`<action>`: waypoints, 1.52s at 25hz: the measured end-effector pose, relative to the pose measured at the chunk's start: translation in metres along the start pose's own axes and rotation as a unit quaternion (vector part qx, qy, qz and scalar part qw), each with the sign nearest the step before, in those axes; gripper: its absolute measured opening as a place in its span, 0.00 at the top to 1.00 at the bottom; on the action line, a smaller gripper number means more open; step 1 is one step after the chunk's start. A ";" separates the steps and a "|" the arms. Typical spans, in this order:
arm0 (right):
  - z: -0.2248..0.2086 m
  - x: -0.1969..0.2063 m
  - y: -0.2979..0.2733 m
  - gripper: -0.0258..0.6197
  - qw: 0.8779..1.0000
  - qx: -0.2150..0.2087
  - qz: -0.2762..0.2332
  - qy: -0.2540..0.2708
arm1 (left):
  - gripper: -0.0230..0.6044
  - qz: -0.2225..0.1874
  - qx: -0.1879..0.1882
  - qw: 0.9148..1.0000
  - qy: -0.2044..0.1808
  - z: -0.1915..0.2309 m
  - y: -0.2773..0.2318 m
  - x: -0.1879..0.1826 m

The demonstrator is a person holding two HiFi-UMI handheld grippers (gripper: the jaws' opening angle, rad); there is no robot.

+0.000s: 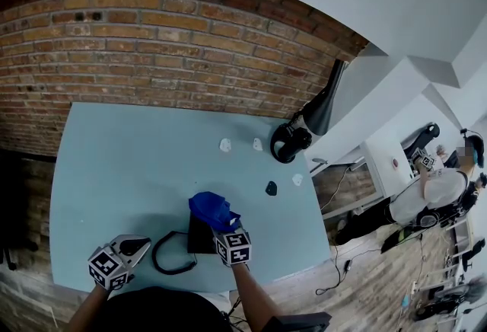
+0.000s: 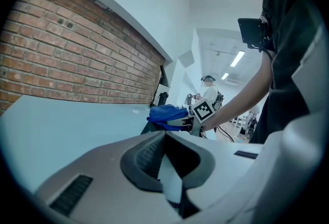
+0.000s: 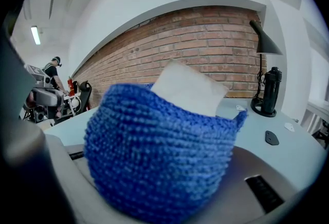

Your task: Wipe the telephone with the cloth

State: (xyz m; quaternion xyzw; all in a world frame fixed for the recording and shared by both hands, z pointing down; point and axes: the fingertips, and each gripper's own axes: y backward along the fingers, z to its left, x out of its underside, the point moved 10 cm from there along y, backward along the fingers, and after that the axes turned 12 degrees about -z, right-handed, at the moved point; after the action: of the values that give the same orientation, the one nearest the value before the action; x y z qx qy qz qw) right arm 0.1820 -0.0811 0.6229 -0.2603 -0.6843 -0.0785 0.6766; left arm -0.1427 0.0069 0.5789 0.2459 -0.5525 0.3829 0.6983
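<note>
Telephone (image 1: 199, 237) just beneath right tool (image 1: 222, 222) with cloth (image 1: 211, 207)

No lettering, brand name, number or sign can be read in any view.

Left marker cube (image 1: 106, 267) and right marker cube (image 1: 233, 245): each face carries a black-and-white square code pattern and no characters. The same holds for the one face of the right marker cube that shows in the left gripper view.

White rectangular tag (image 3: 187, 89), standing up from the blue looped-pile cloth (image 3: 159, 156): no print on the side shown.

Equipment in the room behind the light blue desk (image 1: 114, 170): too small and blurred for any print to be made out.
</note>
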 end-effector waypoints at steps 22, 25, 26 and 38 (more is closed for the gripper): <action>0.015 0.023 0.024 0.75 1.000 0.007 0.008 -0.017 | 0.93 0.001 0.006 1.000 0.002 -0.006 -0.001 0.005; 0.017 0.025 0.027 0.75 1.000 0.005 0.010 -0.019 | 0.93 0.003 0.008 1.000 0.003 -0.005 -0.001 0.006; 0.017 0.026 0.027 0.75 1.000 0.005 0.010 -0.020 | 0.93 0.003 0.008 1.000 0.003 -0.005 -0.001 0.006; 0.022 0.033 0.035 0.75 1.000 0.008 0.012 -0.028 | 0.93 0.004 0.009 1.000 0.005 -0.006 -0.001 0.007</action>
State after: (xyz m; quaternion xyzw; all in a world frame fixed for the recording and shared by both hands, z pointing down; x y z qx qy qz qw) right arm 0.1801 -0.0332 0.6449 -0.2648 -0.7004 -0.0577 0.6603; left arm -0.1376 0.0130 0.5842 0.2480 -0.5469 0.3913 0.6973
